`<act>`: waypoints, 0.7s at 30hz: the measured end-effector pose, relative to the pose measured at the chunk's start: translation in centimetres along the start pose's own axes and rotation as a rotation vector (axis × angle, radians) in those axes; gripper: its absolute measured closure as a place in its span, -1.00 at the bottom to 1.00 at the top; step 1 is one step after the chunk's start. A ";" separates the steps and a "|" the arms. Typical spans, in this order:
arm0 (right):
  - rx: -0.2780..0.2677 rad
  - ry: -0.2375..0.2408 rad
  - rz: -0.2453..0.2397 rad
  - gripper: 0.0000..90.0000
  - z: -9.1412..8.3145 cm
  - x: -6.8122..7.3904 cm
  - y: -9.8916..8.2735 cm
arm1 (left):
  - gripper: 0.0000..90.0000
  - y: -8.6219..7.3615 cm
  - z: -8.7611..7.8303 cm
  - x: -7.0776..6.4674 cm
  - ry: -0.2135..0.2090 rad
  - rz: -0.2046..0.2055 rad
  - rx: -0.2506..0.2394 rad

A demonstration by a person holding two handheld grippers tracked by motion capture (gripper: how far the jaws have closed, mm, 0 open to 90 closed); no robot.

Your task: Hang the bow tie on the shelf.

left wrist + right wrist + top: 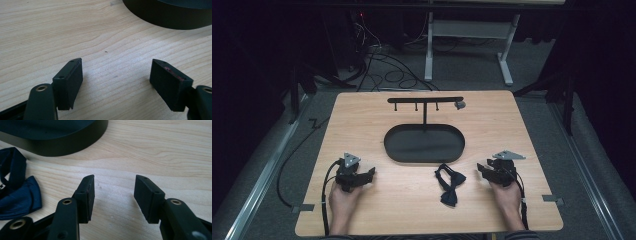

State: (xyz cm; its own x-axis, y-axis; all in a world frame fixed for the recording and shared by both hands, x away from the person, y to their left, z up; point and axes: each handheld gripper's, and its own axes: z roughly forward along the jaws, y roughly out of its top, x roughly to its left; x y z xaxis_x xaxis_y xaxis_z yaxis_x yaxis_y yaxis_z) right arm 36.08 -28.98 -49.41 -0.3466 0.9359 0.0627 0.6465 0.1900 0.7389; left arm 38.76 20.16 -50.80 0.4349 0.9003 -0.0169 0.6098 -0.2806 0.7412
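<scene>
The wooden tabletop (362, 125) stands on grey carpet in a dark room. A black oval tray (424, 144) sits at its centre. The dark blue bow tie (449, 184) lies just in front of the tray, between the left tool (371, 172) and the nearer right tool (480, 167); both rest open and empty.

Navy bow tie (448, 185); black oval tray (424, 155); pale wood-grain table (362, 120); black grippers' fingers (86, 195).
</scene>
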 end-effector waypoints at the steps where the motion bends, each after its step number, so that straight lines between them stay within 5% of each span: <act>1: -0.001 0.005 0.000 0.18 -0.1 0.1 0.0 | -0.40 0.0 0.0 0.0 0.000 0.001 0.000; 21: -0.030 0.104 -0.024 0.25 -0.8 1.8 1.4 | -0.40 0.0 0.0 0.0 0.000 0.002 0.002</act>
State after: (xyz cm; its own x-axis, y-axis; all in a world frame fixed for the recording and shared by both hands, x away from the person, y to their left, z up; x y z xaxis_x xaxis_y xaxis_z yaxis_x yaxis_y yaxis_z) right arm 35.85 -27.25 -47.72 -0.4313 0.8951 0.1131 0.6171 0.2011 0.7608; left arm 38.76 20.18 -50.79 0.4361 0.8998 -0.0160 0.6104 -0.2827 0.7399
